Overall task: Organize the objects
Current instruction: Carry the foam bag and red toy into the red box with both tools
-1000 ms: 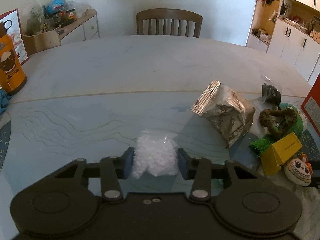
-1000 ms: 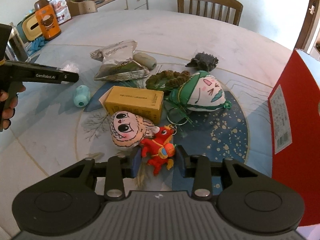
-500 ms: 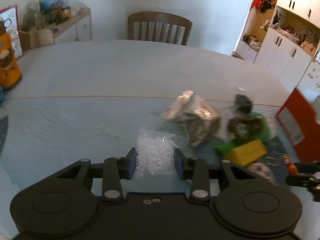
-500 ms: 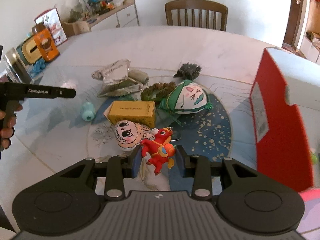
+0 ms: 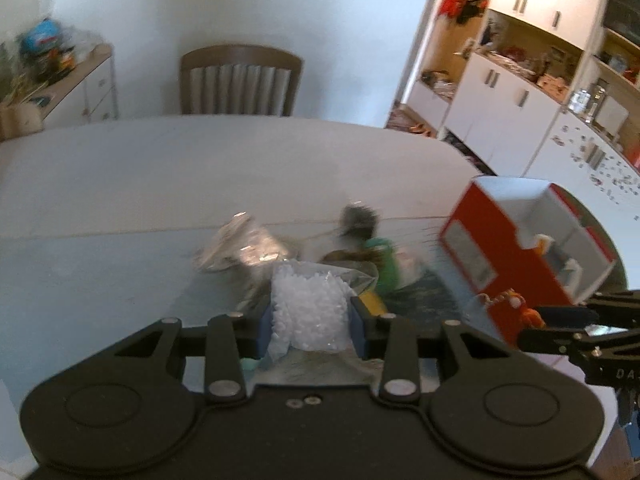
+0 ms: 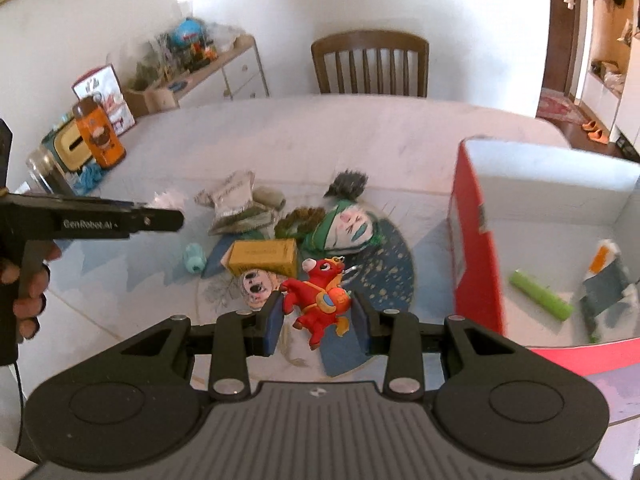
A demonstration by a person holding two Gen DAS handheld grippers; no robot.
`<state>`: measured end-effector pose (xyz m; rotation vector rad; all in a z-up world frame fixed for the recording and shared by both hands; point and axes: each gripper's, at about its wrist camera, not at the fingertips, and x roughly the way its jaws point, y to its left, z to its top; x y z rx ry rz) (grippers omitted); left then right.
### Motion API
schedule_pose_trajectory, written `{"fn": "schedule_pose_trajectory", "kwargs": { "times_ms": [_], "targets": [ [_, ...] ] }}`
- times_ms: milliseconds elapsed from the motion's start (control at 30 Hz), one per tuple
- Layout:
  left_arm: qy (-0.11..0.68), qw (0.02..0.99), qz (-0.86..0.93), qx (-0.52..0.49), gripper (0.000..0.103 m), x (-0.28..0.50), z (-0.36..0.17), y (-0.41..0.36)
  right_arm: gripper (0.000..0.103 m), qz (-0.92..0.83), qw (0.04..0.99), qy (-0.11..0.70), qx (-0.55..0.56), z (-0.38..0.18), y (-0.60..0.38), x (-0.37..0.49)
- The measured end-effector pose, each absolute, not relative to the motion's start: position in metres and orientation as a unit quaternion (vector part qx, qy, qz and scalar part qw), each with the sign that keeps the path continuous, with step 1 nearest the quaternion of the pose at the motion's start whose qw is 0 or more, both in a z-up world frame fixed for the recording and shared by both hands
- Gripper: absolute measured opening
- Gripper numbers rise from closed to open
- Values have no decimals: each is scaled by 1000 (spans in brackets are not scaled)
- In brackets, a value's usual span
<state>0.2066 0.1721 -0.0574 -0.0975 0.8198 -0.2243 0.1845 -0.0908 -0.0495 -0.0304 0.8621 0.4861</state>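
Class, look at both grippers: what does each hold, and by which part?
The left gripper clamps a clear plastic bag of white pellets by its lower sides. The right gripper pinches a small red horse figurine across its body.

Both wrist views toward table (image 6: 360, 140), perhaps elevated

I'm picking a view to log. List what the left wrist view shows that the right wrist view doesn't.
Left wrist only: the left tool shut on a bag of white pellets, and white cabinets.
Right wrist only: an orange bottle, a teal toy, a green tube in the box.
Both: the red box, the red horse, the chair.
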Motion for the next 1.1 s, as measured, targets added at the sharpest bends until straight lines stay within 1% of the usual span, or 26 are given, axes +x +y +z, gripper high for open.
{"fn": "schedule_pose_trajectory", "kwargs": {
  "times_ms": [267,533,833,1100],
  "targets": [
    [379,912,-154,-34,37,205,-28,118,35,236,893,382,-16,-12,-123,180],
    [364,911,-191,-16,37,213,-13,63,35,222,909,352,-21,14,-166,188],
    [360,908,-215,1,37,229,-11,5,35,198,920,337,-38,21,-214,206],
    [367,903,-224,10,37,244,-21,-38,35,183,918,348,-47,4,-251,226]
  ]
}}
